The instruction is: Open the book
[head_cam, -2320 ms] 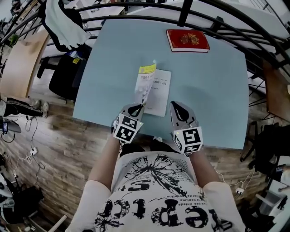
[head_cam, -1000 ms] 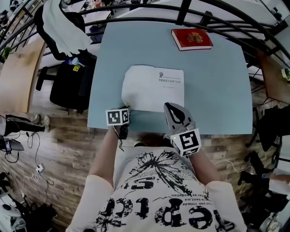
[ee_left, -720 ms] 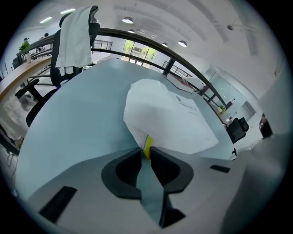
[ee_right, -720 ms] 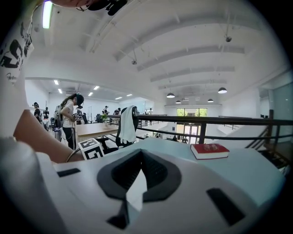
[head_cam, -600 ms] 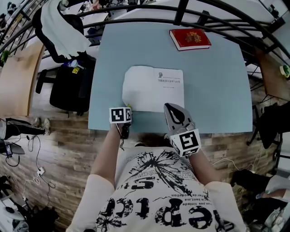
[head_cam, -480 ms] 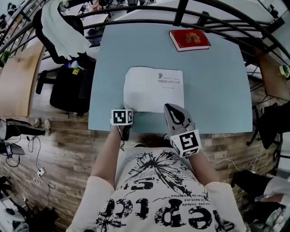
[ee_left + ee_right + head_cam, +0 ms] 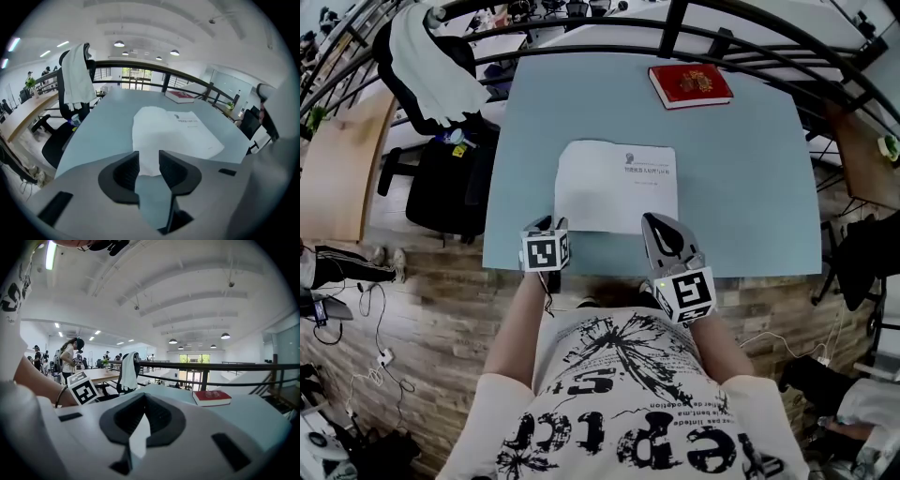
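The book [image 7: 619, 183] lies open and flat on the pale blue table [image 7: 750, 187], white pages up, with a few printed lines on the right page. My left gripper [image 7: 551, 234] hovers just above and short of the book's near-left corner. In the left gripper view its jaws [image 7: 149, 159] are opening with nothing between them, and the book [image 7: 173, 131] shows past the gap. My right gripper [image 7: 662, 225] rests at the table's near edge, just below the book's right page. It is shut and empty [image 7: 144, 395], pointing nearly level across the table.
A closed red book [image 7: 689, 84] lies at the table's far right, also seen as the red book [image 7: 212, 397]. A black chair draped with a white garment [image 7: 431, 56] stands left of the table. A dark railing [image 7: 675, 23] curves behind it.
The left gripper first lifted the cover over, and the book now lies open. Over the last second the left gripper rose away from the book's near-left corner. The right gripper stayed put.
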